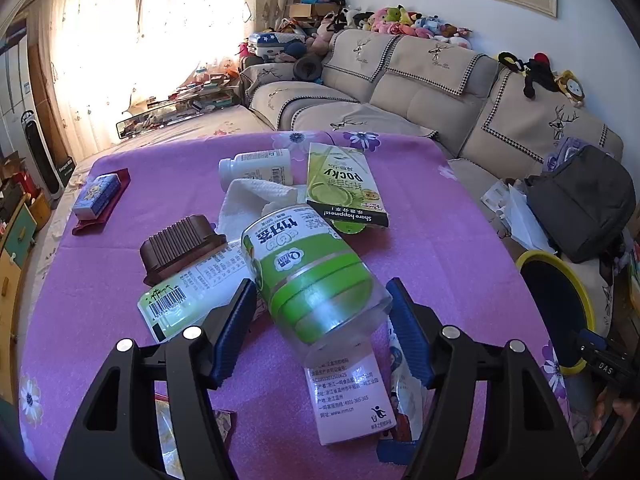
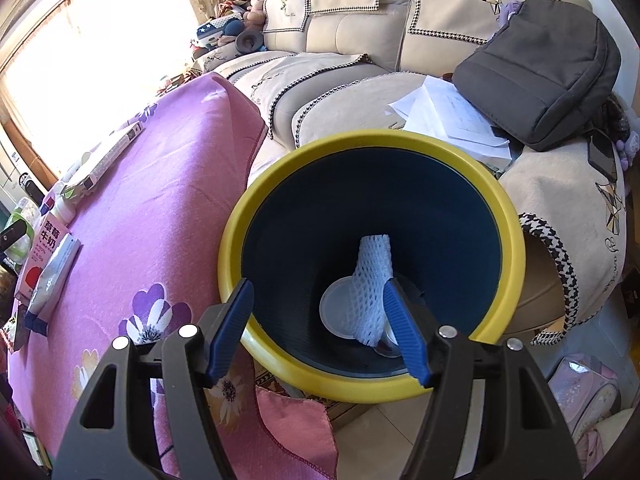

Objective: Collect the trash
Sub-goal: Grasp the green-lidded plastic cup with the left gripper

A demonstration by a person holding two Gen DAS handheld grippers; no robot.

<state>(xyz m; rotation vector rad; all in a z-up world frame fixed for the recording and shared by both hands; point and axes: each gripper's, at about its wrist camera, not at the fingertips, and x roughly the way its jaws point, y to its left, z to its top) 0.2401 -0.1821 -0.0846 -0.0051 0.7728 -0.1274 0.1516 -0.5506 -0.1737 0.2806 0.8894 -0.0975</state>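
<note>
In the left wrist view my left gripper [image 1: 322,292] is open, its blue pads on either side of a clear bottle with a green label [image 1: 308,276] lying on the purple tablecloth [image 1: 440,240]. Beside it lie a brown-capped bottle [image 1: 184,268], a white bottle [image 1: 256,166], a green Pocky box [image 1: 344,184] and a white paper towel [image 1: 256,200]. In the right wrist view my right gripper [image 2: 318,292] is open above the yellow-rimmed bin [image 2: 304,160]. A white foam net [image 2: 370,284] and a white lid [image 2: 334,312] lie inside the bin.
A blue box [image 1: 96,194] lies at the table's far left. A flat packet [image 1: 348,400] lies under the left gripper. A beige sofa [image 1: 420,92] with a grey bag [image 2: 540,68] and papers [image 2: 448,116] stands beyond the table. A pink milk carton [image 2: 44,252] lies at the table edge.
</note>
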